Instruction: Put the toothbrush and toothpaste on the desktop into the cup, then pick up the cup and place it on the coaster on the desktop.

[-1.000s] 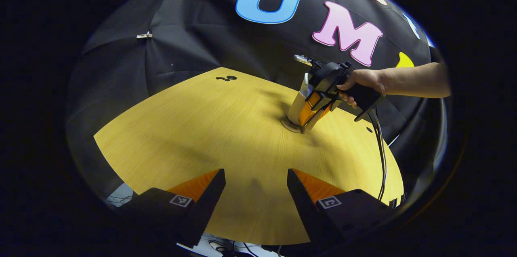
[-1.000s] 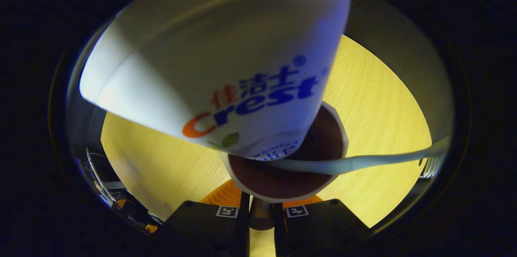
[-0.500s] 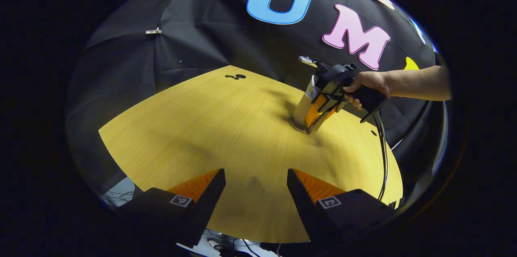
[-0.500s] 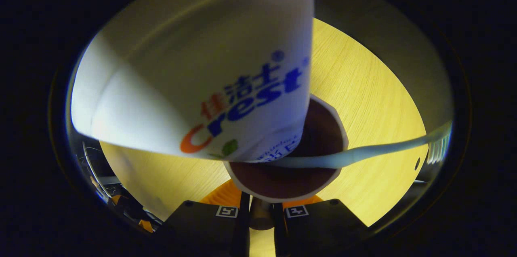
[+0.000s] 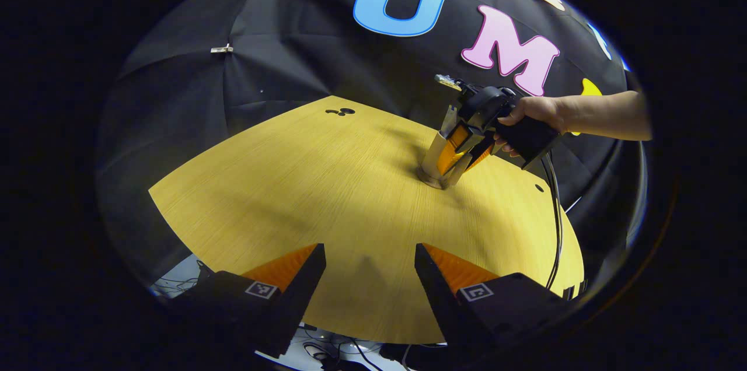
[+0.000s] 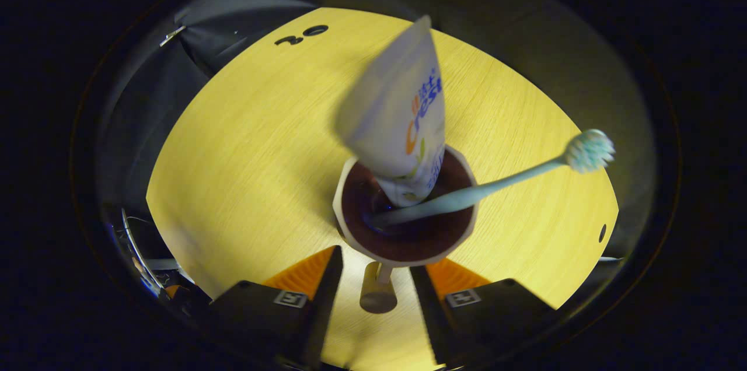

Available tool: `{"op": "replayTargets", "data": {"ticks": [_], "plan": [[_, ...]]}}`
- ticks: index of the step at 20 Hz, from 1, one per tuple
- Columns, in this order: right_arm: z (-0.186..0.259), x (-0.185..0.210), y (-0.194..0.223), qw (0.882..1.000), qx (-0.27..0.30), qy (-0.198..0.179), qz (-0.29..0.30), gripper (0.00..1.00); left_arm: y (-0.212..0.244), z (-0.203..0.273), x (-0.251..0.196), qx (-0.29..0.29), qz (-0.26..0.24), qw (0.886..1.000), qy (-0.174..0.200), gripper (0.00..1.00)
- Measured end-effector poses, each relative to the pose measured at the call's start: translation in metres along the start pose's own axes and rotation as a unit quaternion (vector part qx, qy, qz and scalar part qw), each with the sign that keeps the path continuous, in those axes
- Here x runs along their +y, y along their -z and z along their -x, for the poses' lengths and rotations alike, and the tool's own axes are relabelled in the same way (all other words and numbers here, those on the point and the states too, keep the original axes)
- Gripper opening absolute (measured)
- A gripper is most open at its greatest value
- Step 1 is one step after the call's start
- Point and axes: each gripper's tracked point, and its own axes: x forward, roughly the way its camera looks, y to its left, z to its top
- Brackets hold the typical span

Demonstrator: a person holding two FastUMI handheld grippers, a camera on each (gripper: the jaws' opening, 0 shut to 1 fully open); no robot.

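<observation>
Standing on the desk (image 6: pixel 233 126), the cup (image 6: pixel 405 242) holds toothpaste (image 6: pixel 397 120) and toothbrush (image 6: pixel 496 184). Right gripper (image 6: pixel 376 277) spread around its handle; left gripper (image 5: pixel 370 277) spread, holding nothing.

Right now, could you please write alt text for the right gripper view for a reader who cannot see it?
A cup stands on a yellow wooden desktop, holding a toothpaste tube and a toothbrush that leans out to the right. The right hand-held gripper sits just below it, fingers apart, with the cup's handle between them.

wooden desktop (image 5: pixel 327 184) (two dark holes), cables (image 5: pixel 551 231)
</observation>
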Motion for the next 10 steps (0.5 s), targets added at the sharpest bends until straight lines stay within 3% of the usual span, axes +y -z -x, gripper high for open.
{"op": "replayTargets", "data": {"ticks": [1,3,5,10], "plan": [[0.007,-0.001,0.000,1.000,-0.008,0.001,0.000,0.91,-0.002,0.003,-0.001,-0.002,-0.002,1.000,0.001,0.97],[0.026,0.000,0.001,1.000,-0.024,-0.003,-0.004,0.92,-0.006,0.011,-0.005,-0.006,-0.007,1.000,0.004,0.97],[0.047,-0.002,0.003,0.999,-0.044,-0.001,-0.013,1.00,-0.011,0.020,-0.010,-0.012,-0.012,1.000,0.009,0.97],[0.093,0.001,0.020,0.994,-0.105,0.007,-0.004,0.99,-0.016,0.042,-0.024,-0.022,-0.024,0.999,0.036,0.97]]}}
